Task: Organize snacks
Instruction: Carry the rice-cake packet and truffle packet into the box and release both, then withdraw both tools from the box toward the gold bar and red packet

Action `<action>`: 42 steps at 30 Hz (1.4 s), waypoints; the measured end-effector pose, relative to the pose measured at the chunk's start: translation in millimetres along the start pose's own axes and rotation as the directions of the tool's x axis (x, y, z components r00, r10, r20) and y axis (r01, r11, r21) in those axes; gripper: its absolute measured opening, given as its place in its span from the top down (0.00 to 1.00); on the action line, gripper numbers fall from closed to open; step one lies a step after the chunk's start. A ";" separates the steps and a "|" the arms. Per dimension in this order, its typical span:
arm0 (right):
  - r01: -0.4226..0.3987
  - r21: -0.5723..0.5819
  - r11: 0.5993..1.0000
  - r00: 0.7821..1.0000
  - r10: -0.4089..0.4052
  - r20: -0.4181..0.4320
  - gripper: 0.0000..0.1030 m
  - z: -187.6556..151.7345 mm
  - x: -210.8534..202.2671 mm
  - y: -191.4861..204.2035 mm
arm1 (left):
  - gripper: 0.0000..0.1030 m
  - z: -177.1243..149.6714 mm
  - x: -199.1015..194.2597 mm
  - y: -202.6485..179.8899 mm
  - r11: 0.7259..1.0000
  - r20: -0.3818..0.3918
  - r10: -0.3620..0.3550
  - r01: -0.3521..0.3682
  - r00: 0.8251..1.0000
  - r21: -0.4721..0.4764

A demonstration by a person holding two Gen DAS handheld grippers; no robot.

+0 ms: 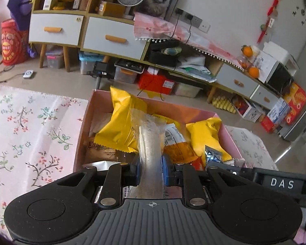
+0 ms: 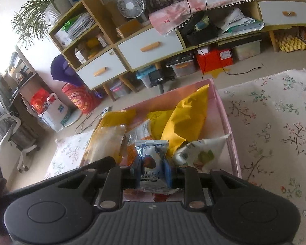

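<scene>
Box: the shallow pink cardboard box (image 1: 82,126) is my landmark; it sits on the table's flowered cloth (image 1: 30,126) and already holds a heap of snacks, so I judge it the collecting place for the sorting.

Left gripper: my left gripper (image 1: 151,173) hangs over the box's near edge, its blue-padded fingers clenched on a long clear plastic sleeve of pale biscuits (image 1: 150,143). I hold the sleeve by its near end so its length points away from me over the heap.

Heap, left side: a brown printed packet (image 1: 104,151) lies flat at the box's near left, and a tall crinkled yellow foil bag (image 1: 122,118) leans up above it toward the far wall.

Heap, right side: a second yellow foil bag (image 1: 206,134) rests against the box's right wall.

Right gripper: my right gripper (image 2: 153,173) also hovers at the box's near edge, fingers pinched on a small blue-and-silver truffle chocolate packet (image 2: 152,163), held upright by its lower half so the label faces me.

Beside it: a white pouch with green print (image 2: 200,155) leans just right of the chocolate, inside the box.

Judgement: both items look ready to be set down among the others, but I cannot tell whether either touches the heap.
</scene>
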State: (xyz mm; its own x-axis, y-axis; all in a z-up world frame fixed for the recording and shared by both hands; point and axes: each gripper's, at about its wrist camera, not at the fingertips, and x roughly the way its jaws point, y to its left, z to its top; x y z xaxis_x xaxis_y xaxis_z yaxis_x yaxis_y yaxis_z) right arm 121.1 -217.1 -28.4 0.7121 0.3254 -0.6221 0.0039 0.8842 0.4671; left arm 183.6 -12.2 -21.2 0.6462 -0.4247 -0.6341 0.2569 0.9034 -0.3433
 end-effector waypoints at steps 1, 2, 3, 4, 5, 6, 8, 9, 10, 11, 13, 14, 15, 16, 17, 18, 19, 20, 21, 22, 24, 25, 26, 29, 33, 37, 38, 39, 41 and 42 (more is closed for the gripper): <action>-0.001 -0.002 1.000 1.000 0.001 0.000 0.91 -0.4 -0.4 0.5 | 0.82 0.4 0.2 -0.2 1.000 0.000 -0.007 0.007 1.000 0.007; -0.002 -0.001 1.000 1.000 0.002 0.000 0.90 0.4 -0.4 0.5 | 0.82 1.4 0.6 -0.5 1.000 -0.003 -0.016 0.016 1.000 0.015; 0.000 0.002 1.000 1.000 0.000 0.002 0.89 0.4 -1.4 0.7 | 0.82 1.8 0.6 -1.1 1.000 -0.007 -0.023 0.023 1.000 0.017; 0.002 0.006 1.000 1.000 -0.002 0.004 0.87 1.1 -2.0 0.1 | 0.80 2.2 0.5 -0.8 1.000 -0.006 -0.027 0.027 1.000 0.013; -0.002 0.010 1.000 1.000 0.001 0.003 0.85 2.0 -2.5 1.0 | 0.80 2.3 -0.1 -1.1 0.999 -0.006 -0.030 0.030 1.000 0.011; -0.006 0.014 1.000 1.000 0.006 0.003 0.81 2.3 -4.3 1.3 | 0.79 2.3 -0.9 -1.8 0.999 -0.011 -0.034 0.034 0.999 0.015; -0.007 0.012 1.000 1.000 0.007 0.006 0.72 3.7 -7.6 2.5 | 0.72 1.5 -3.5 -4.5 0.999 -0.021 -0.036 0.037 0.999 0.031; -0.003 0.002 1.000 1.000 0.003 0.010 0.68 4.0 -10.3 4.6 | 0.69 0.7 -6.0 -5.9 0.999 -0.018 -0.032 0.033 0.999 0.039; 0.002 -0.011 1.000 1.000 -0.002 0.013 0.63 4.5 -12.4 6.5 | 0.61 -0.6 -9.3 -7.1 0.999 -0.015 -0.028 0.029 0.999 0.045; 0.008 -0.023 1.000 1.000 -0.008 0.016 0.61 5.1 -14.8 8.3 | 0.53 -1.9 -12.6 -8.4 0.998 -0.014 -0.026 0.027 1.000 0.048; 0.018 -0.031 0.999 1.000 -0.017 0.019 0.54 5.8 -20.6 10.5 | 0.45 -3.5 -19.7 -11.2 0.998 -0.020 -0.024 0.025 1.000 0.059; 0.022 -0.028 0.999 1.000 -0.022 0.017 0.53 6.1 -23.7 11.1 | 0.43 -3.5 -23.1 -12.1 0.998 -0.022 -0.021 0.022 1.000 0.067; 0.027 -0.024 0.999 1.000 -0.026 0.014 0.51 6.3 -26.8 11.8 | 0.41 -3.7 -27.1 -12.9 0.997 -0.024 -0.015 0.017 1.000 0.073; 0.033 -0.022 0.999 0.999 -0.033 0.011 0.47 6.5 -29.5 12.4 | 0.36 -4.0 -31.4 -13.1 0.997 -0.026 -0.006 0.008 1.000 0.075; 0.044 -0.024 0.999 0.999 -0.044 0.009 0.45 6.6 -32.7 13.1 | 0.32 -4.1 -36.1 -12.9 0.997 -0.027 0.002 0.000 1.000 0.074; 0.061 -0.029 0.998 0.998 -0.061 0.012 0.40 6.2 -37.6 14.8 | 0.30 -4.8 -42.0 -12.8 0.997 -0.026 0.012 -0.010 1.000 0.075; 0.074 -0.036 0.997 0.997 -0.073 0.016 0.34 5.2 -41.9 16.3 | 0.26 -5.5 -46.7 -13.1 0.997 -0.027 0.022 -0.020 0.999 0.079; 0.085 -0.044 0.995 0.996 -0.084 0.024 0.32 4.0 -47.0 17.8 | 0.23 -6.2 -52.8 -13.3 0.996 -0.026 0.037 -0.035 0.999 0.087; 0.093 -0.053 0.994 0.995 -0.092 0.031 0.28 2.5 -51.8 19.5 | 0.21 -7.2 -57.9 -13.4 0.995 -0.024 0.048 -0.046 0.999 0.093; 0.098 -0.063 0.993 0.995 -0.096 0.038 0.25 1.3 -56.4 21.4 | 0.18 -8.6 -63.8 -13.7 0.993 -0.023 0.061 -0.058 0.998 0.103; 0.103 -0.079 0.991 0.994 -0.100 0.044 0.21 -1.9 -63.7 25.2 | 0.14 -10.6 -74.6 -14.6 0.990 -0.024 0.086 -0.082 0.996 0.116; 0.110 -0.082 0.991 0.993 -0.106 0.043 0.20 -3.6 -66.5 26.8 | 0.13 -11.5 -80.3 -14.6 0.989 -0.027 0.097 -0.093 0.995 0.119; 0.117 -0.085 0.989 0.993 -0.114 0.040 0.19 -5.2 -68.6 29.1 | 0.12 -12.2 -85.4 -14.0 0.988 -0.031 0.104 -0.100 0.994 0.121; 0.127 -0.088 0.988 0.992 -0.123 0.041 0.16 -11.7 -76.6 35.1 | 0.08 -17.4 -102.5 -9.9 0.985 -0.034 0.135 -0.130 0.990 0.110; 0.116 -0.094 0.989 0.993 -0.112 0.046 0.14 -25.1 -84.4 41.3 | 0.06 -27.9 -120.1 0.3 0.985 -0.021 0.149 -0.146 0.989 0.089; 0.116 -0.121 0.986 0.992 -0.110 0.055 0.12 -41.7 -83.4 44.0 | 0.04 -44.7 -127.1 14.7 0.983 0.041 0.173 -0.175 0.984 0.056; 0.116 -0.124 0.986 0.992 -0.110 0.055 0.12 -46.7 -82.1 43.3 | 0.04 -48.4 -126.7 17.7 0.982 0.043 0.179 -0.181 0.983 0.048; 0.117 -0.124 0.985 0.992 -0.111 0.054 0.12 -51.1 -80.9 41.6 | 0.04 -51.3 -125.3 20.5 0.982 0.037 0.183 -0.184 0.982 0.042; 0.123 -0.133 0.983 0.992 -0.118 0.044 0.12 -57.8 -77.5 39.5 | 0.04 -55.3 -125.6 23.1 0.983 0.037 0.178 -0.179 0.983 0.050; 0.128 -0.144 0.981 0.992 -0.124 0.036 0.12 -60.0 -75.5 39.0 | 0.04 -58.1 -126.9 24.3 0.983 0.045 0.172 -0.174 0.984 0.060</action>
State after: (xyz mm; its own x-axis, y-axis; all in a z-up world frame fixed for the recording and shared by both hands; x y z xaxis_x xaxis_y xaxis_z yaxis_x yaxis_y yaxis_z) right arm 25.3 -187.0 -0.9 0.7310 0.2013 -0.6521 -0.0062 0.9574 0.2886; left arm 66.1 60.2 10.7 0.7126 -0.2601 -0.6515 0.1832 0.9655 -0.1850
